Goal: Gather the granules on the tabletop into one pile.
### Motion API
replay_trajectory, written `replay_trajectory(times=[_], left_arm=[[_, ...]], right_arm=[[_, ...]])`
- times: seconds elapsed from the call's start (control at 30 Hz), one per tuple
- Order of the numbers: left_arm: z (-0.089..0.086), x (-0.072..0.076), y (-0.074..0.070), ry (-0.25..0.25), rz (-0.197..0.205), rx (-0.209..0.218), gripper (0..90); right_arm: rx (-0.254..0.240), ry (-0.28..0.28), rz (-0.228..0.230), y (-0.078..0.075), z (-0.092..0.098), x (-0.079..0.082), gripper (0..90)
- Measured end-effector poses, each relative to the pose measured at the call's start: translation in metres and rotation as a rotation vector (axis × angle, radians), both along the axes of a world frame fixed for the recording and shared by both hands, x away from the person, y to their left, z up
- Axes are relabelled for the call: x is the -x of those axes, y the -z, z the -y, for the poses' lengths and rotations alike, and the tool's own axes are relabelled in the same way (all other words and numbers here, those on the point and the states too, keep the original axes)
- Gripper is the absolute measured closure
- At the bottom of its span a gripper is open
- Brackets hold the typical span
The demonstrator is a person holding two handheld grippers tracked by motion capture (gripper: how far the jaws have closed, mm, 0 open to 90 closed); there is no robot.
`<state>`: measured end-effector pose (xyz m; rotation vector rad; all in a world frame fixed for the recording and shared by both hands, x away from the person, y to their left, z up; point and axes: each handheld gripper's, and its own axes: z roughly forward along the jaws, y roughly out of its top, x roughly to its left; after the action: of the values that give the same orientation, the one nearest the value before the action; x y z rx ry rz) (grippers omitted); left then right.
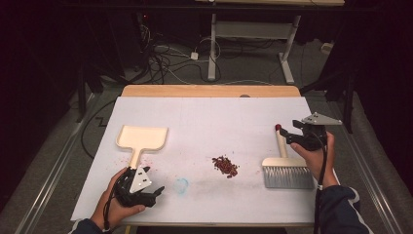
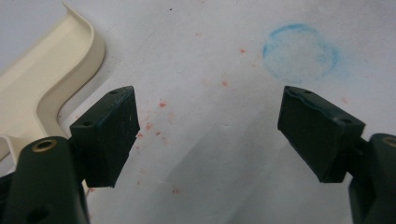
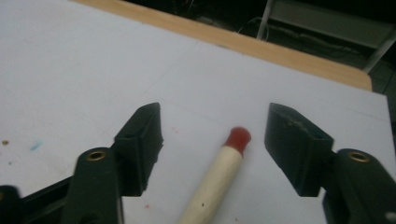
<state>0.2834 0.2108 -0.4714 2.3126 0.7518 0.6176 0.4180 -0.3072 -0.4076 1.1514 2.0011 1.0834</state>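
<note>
So far we have hardly begun: the little heap of red bits [image 1: 225,165] lies unswept in the middle of the white bench [image 1: 209,117], well apart from both tools. We hold the left claw [image 1: 155,193] low over the near left part of the bench, its jaws spread wide with nothing between them; the cream dustpan [image 1: 142,138] lies just beyond it, handle pointing back towards our hand, and in the left gripper view its curved wall [image 2: 88,51] sits beside the left jaw, not between the two. The right claw [image 3: 212,140] is likewise spread, and here we are closer: the brush handle [image 3: 215,186] with its red tip [image 3: 238,137] lies between the jaws without either touching it, as far as we can tell. The brush [image 1: 287,173] itself rests flat on the bench at the right, grey bristles towards us. A faint blue ring [image 2: 301,51] and scattered red specks mark the sheet (stains, we judge, not part of the job). What is left, then, is nearly everything: closing on the brush handle, taking up the dustpan, sweeping the heap in
</note>
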Motion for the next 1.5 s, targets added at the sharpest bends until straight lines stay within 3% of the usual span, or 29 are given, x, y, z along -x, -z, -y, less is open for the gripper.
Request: replay_trajectory(times=[0.13, 0.47, 1.5], left_arm=[[-0.001, 0.001, -0.001, 0.0, 0.004, -0.001, 19.6], [0.001, 0.003, -0.001, -0.002, 0.003, -0.004, 19.7], [0.002, 0.004, -0.001, 0.006, 0.007, -0.007, 19.6]], right_arm=[[-0.035, 0.005, 0.05, -0.008, -0.003, 0.008, 25.1], [-0.068, 0.016, 0.15, -0.018, -0.007, 0.031, 17.4], [-0.032, -0.094, 0.204, -0.025, -0.037, 0.081, 18.8]])
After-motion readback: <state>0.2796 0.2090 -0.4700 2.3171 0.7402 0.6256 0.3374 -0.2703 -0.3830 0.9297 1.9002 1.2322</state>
